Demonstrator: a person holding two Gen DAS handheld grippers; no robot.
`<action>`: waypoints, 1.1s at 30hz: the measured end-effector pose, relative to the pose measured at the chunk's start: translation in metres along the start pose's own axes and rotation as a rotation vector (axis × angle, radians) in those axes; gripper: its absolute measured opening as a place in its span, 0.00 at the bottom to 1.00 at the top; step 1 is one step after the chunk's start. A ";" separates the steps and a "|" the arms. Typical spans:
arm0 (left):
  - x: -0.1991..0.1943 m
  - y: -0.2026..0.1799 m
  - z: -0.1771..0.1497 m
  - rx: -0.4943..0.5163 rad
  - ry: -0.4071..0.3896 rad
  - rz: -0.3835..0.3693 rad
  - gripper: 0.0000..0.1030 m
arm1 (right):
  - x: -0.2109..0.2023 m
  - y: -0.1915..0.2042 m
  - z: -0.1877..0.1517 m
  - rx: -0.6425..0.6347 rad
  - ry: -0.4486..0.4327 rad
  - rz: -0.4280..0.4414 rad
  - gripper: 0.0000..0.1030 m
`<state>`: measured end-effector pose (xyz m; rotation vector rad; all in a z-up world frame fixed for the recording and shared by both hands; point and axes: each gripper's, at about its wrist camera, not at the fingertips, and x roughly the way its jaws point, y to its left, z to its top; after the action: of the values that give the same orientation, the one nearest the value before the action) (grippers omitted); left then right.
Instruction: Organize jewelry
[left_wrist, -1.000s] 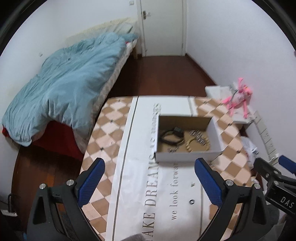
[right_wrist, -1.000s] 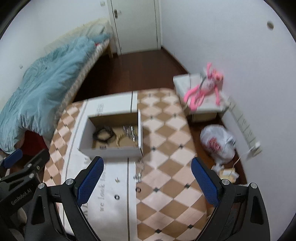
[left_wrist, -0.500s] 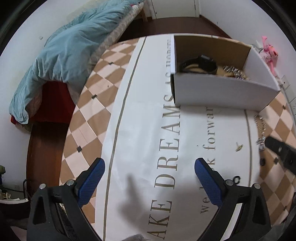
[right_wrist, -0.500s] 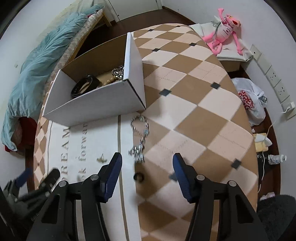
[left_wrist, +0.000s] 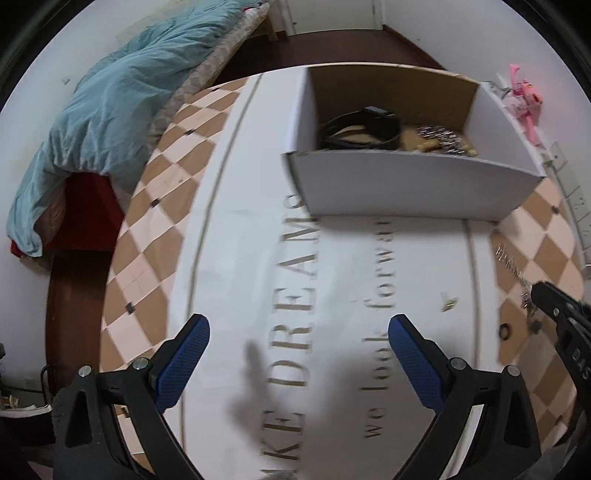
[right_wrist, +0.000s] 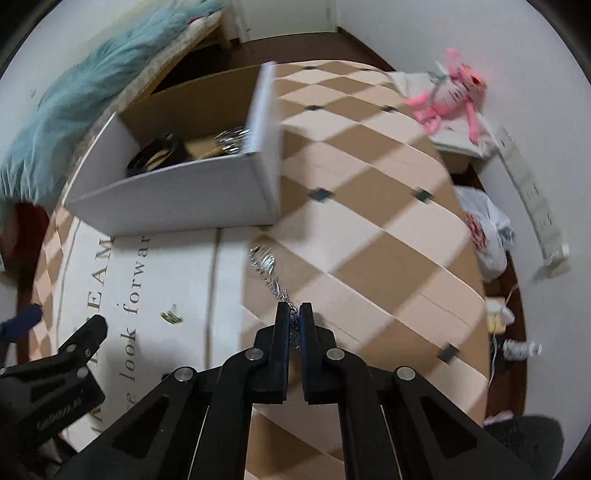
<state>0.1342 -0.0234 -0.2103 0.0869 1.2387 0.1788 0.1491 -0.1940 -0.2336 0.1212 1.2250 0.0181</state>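
Note:
A white cardboard box (left_wrist: 406, 181) (right_wrist: 177, 199) stands on the table and holds a black band (left_wrist: 362, 129), beads and silver chains (left_wrist: 439, 138). A silver chain (right_wrist: 267, 269) lies on the table in front of the box's right corner; my right gripper (right_wrist: 294, 314) is shut on its near end. The chain also shows in the left wrist view (left_wrist: 511, 266). My left gripper (left_wrist: 299, 336) is open and empty above the white cloth. A small gold earring (right_wrist: 170, 315) (left_wrist: 447, 302) and a dark ring (left_wrist: 503, 328) lie on the cloth.
The table has a checkered cloth with a white lettered runner (left_wrist: 295, 295). A bed with a blue duvet (left_wrist: 96, 122) lies to the left. A pink toy (right_wrist: 450, 99), a plastic bag (right_wrist: 484, 232) and a power strip (right_wrist: 532, 195) are to the right.
Both grippers dropped low toward the table. My right gripper closed from open onto the near end of the silver chain. The left gripper stayed open.

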 end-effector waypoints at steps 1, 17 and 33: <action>-0.001 -0.005 0.001 0.005 0.000 -0.024 0.96 | -0.004 -0.011 -0.002 0.029 -0.002 0.006 0.05; 0.009 -0.070 0.005 0.140 0.020 -0.213 0.08 | -0.012 -0.052 -0.011 0.133 -0.002 -0.005 0.05; -0.050 -0.025 0.024 0.100 -0.058 -0.308 0.06 | -0.090 -0.019 0.025 0.051 -0.125 0.138 0.05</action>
<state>0.1431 -0.0561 -0.1600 -0.0133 1.1873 -0.1522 0.1412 -0.2221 -0.1424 0.2477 1.0911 0.0979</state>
